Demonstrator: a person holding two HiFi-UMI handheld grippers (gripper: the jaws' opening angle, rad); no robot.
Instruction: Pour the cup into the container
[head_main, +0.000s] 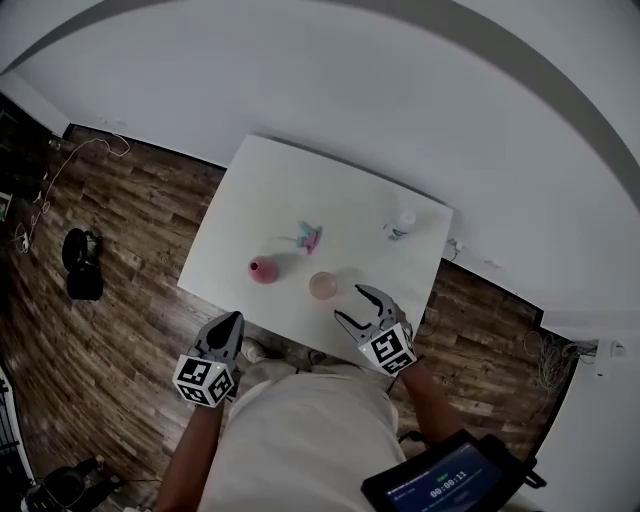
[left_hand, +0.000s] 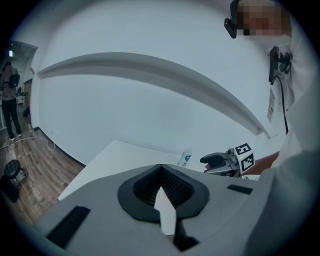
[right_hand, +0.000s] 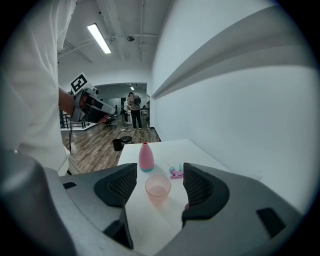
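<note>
Nearest the head camera, a person's light shirt (head_main: 300, 440) is seen, with a dark screen device (head_main: 445, 480) at the lower right.

Just beyond, the left gripper (head_main: 234, 320) is held short of the white table's (head_main: 270, 190) near edge. Its jaws are pressed together with nothing between them.

The right gripper (head_main: 351, 303) is held over the near edge of the table with its jaws spread. No thing is pinched.

A translucent pink cup (head_main: 323, 285) stands upright on the table just ahead of those spread jaws. In the right gripper view it is framed between the two pads but is touched by neither. Whether it is filled cannot be told for sure.

To its left, a little apart, a pink bottle (head_main: 263, 269) with a narrow neck stands upright; it is judged to be the container.

Further back lie a small pink and teal object (head_main: 310, 237) and, near the far right corner, a clear plastic bottle (head_main: 402, 222).

The task is judged to be at its very start. The cup has not yet been grasped, and nothing appears to have been poured. Grasping, carrying, tilting over the narrow neck and setting down are all left to be done.
</note>
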